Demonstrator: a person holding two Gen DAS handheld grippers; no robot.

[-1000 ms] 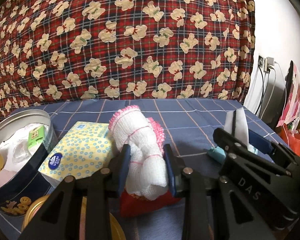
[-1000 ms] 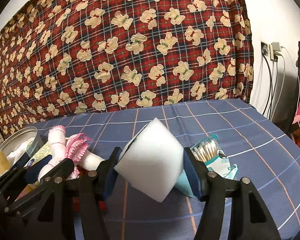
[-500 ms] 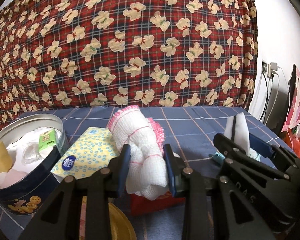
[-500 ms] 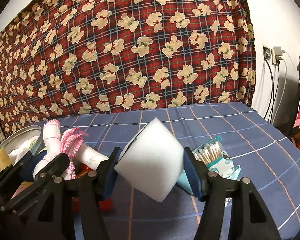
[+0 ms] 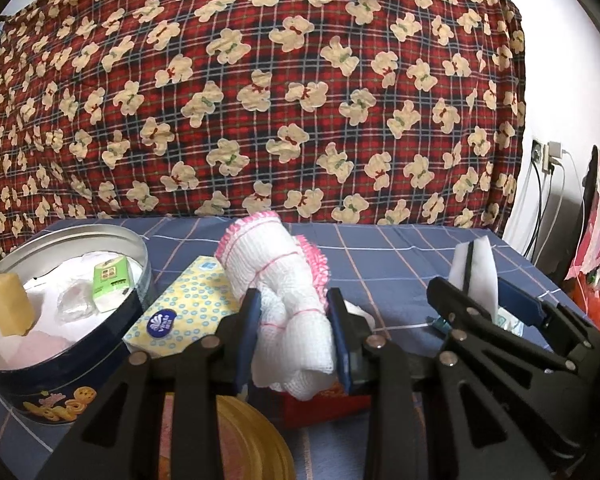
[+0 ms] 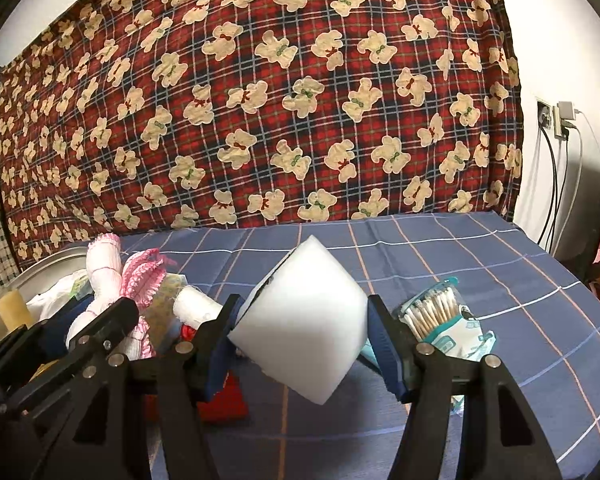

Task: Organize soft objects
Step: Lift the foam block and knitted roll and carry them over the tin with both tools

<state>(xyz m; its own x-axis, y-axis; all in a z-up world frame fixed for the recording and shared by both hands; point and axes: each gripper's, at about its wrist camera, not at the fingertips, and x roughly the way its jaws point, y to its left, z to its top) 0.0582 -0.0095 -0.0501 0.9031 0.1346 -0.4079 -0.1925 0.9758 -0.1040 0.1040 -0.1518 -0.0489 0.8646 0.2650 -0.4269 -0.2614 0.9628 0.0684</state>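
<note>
My left gripper (image 5: 296,336) is shut on a rolled white cloth with pink trim (image 5: 284,292), held above the table. My right gripper (image 6: 304,344) is shut on a white sponge block (image 6: 304,320), also off the table. The sponge (image 5: 474,268) and right gripper also show at the right of the left wrist view. The cloth (image 6: 112,276) and left gripper show at the left of the right wrist view. A round blue cookie tin (image 5: 52,384) at the left holds white soft items, a green tissue pack (image 5: 110,286) and a yellow block (image 5: 6,308).
A yellow tissue pack (image 5: 184,312) lies beside the tin. A red box (image 6: 224,400) sits under the cloth. A gold lid (image 5: 256,440) lies near the front. A cotton swab pack (image 6: 440,320) lies at the right. A bear-print blanket (image 6: 280,100) hangs behind.
Both grippers have risen and tilted back with their loads; more of the blanket and the tin's inside shows. Grips are unchanged.
</note>
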